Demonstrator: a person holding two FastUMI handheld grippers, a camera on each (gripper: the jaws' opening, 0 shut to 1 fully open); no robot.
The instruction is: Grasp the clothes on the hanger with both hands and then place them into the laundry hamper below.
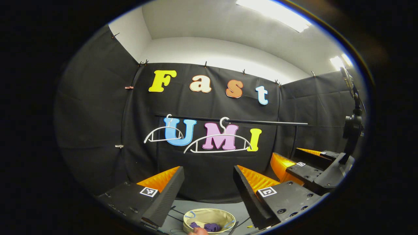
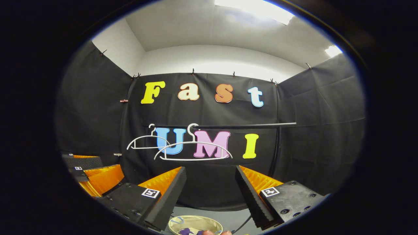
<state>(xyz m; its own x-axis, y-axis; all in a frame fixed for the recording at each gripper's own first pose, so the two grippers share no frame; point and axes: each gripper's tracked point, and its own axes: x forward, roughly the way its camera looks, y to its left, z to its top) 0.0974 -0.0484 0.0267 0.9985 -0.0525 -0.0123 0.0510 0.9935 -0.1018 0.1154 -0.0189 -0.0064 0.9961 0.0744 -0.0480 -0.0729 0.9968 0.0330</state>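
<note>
Below, purple clothes [image 1: 209,226] lie bunched inside one round beige laundry hamper [image 1: 209,216] on the grey floor [image 1: 240,209], a fingertip [image 1: 197,231] at its near rim. Above it, two white hangers [image 1: 218,143] hang bare from a single black rail [image 1: 261,122], one small [image 1: 163,133], one larger. The left gripper [image 1: 209,182] stands wide open and holds nothing; the right gripper [image 2: 210,182] likewise gapes wide and empty, both raised above the hamper and pointing at the rail.
</note>
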